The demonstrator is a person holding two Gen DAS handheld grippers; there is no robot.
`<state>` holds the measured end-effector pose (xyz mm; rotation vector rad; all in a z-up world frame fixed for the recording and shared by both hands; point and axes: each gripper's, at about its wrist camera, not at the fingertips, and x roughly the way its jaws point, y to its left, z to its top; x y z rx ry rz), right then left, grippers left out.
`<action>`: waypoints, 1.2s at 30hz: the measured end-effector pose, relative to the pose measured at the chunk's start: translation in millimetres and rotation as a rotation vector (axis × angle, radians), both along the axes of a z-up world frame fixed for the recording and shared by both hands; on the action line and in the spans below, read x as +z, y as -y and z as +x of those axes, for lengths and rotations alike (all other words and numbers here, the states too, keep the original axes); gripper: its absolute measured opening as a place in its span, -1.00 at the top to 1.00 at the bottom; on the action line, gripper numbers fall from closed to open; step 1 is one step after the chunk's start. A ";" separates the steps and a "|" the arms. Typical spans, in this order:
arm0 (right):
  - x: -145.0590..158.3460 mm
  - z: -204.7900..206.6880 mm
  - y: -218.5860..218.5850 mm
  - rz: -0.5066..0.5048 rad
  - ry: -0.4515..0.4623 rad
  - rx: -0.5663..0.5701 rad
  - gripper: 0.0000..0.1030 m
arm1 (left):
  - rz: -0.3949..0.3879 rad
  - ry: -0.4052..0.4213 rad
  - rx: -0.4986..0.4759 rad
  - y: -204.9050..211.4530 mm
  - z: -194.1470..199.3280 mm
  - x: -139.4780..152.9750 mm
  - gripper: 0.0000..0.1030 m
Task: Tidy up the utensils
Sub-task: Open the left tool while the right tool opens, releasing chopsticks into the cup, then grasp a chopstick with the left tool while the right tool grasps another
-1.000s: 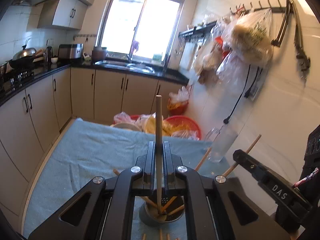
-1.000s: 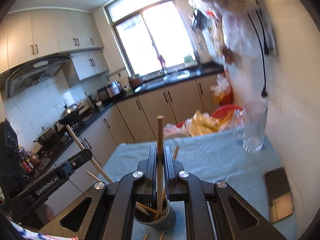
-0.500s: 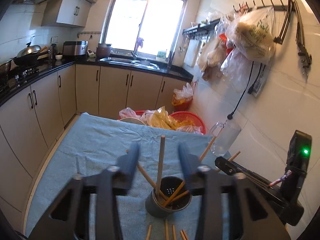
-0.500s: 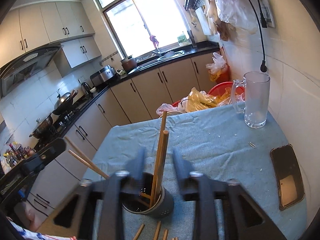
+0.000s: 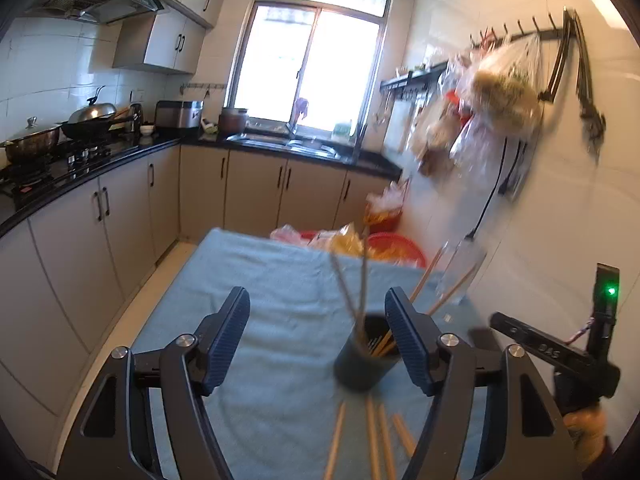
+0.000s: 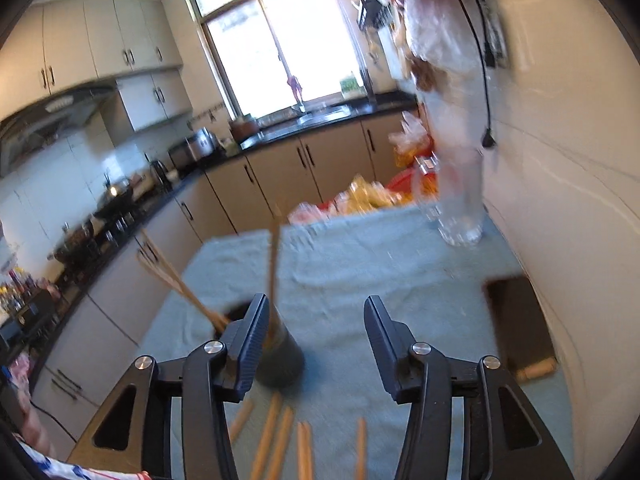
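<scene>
Chopsticks stand in the dark holder on the cloth.

Daylight only, entering through the window far ahead of both grippers; panes blown out to white, no detail outside. Wall tiles to the right of the left gripper carry soft glare. Blue tablecloth evenly lit, shadows faint. Strong fisheye bending: cabinets and counter curve, black vignette at corners. Motion blur in both views, heavier from the right gripper: the holder, loose chopsticks and hanging bags smear. Gripper fingers stay sharp.
</scene>
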<state>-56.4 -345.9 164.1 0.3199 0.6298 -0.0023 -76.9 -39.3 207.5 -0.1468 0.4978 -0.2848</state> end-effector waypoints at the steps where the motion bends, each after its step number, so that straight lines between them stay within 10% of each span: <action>1: -7.5 -4.4 2.2 -0.004 -0.024 0.002 -0.04 | 0.014 -0.023 -0.001 -1.4 -1.6 -9.2 -0.35; 11: -115.5 -39.7 11.0 -0.023 -0.364 0.099 0.18 | 0.173 -0.336 -0.162 29.1 13.4 -109.3 -0.33; 26: -138.4 -26.2 -29.5 -0.208 -0.461 0.173 0.76 | 0.403 -0.549 -0.271 92.7 39.4 -187.0 0.80; 36: -136.4 -44.7 -0.1 -0.155 -0.533 0.169 0.85 | 0.267 -0.654 -0.224 52.5 35.0 -184.5 0.87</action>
